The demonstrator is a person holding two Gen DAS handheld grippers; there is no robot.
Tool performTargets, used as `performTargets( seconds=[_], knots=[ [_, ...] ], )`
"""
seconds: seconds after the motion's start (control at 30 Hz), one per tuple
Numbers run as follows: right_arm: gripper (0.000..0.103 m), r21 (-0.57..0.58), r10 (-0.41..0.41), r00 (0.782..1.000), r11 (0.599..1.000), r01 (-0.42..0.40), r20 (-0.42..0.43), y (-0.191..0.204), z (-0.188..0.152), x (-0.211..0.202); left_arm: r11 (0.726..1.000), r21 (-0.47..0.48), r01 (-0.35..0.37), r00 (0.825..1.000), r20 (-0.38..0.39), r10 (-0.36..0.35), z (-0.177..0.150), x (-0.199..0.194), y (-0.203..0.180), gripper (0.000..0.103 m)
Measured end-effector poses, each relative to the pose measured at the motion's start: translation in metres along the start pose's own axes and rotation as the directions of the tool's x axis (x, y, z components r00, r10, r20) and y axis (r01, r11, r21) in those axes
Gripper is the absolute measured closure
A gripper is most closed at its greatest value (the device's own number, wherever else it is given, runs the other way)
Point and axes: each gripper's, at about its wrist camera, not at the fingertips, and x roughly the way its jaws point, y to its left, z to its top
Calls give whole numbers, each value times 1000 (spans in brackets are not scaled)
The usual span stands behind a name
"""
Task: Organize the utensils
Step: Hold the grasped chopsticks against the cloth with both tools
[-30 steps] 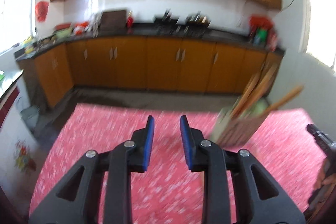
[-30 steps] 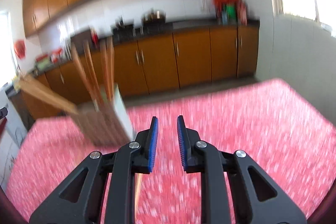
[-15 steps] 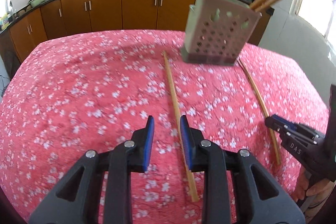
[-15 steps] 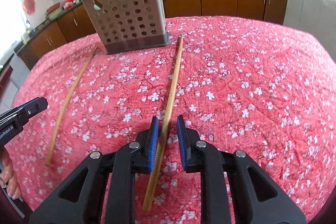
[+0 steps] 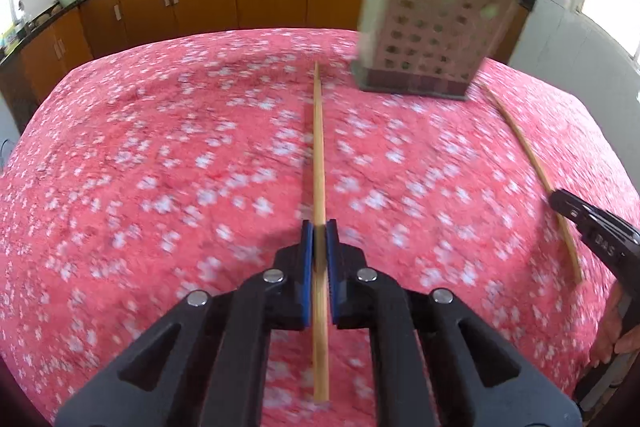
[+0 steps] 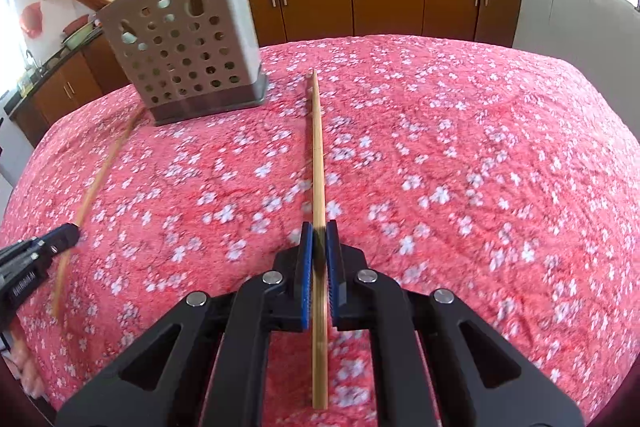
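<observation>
- We work over the pink floral tablecloth (image 5: 160, 167), which fills the middle of both views, with the perforated utensil holder (image 6: 188, 43) standing in the upper left of the right-wrist frame and the upper right of the left-wrist frame; it already carries several wooden sticks.
- We judge the step in hand to be lifting both chopsticks. To do it well we would raise each level, then tip the far end up before aiming at the holder's open top, so neither tip drags the cloth.
- Our left gripper (image 5: 319, 227), lower centre, has its jaws pressed nearly together, pinching the left chopstick (image 5: 318, 147) along its rear third.
- Our right gripper (image 6: 319, 227) likewise pinches the right chopstick (image 6: 317, 155), whose far tip lies just beside the holder's base.
</observation>
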Motion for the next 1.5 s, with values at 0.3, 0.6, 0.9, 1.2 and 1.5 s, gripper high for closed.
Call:
performTargets(
  seconds=[0.3,0.6,0.9,1.2,1.5],
  knots=[
    [95,-14,-55,999,998,55,3,-15,29,27,993,-68,-98,995,6,98,32,17,58,91],
    [95,-4,-47,999,999,47,3,-16,37,35,993,-63,-102,994,33,105,34,19,65,91],
    [95,-7,-51,999,999,51,4,-14,36,34,993,-77,-88,995,34,91,30,19,68,91],
    [95,-8,-51,999,999,51,4,-15,36,35,993,-76,-87,995,33,90,30,19,68,91],
    [95,-8,-52,999,999,52,4,-14,36,34,993,-77,-86,995,33,89,30,19,68,91]
  ],
)
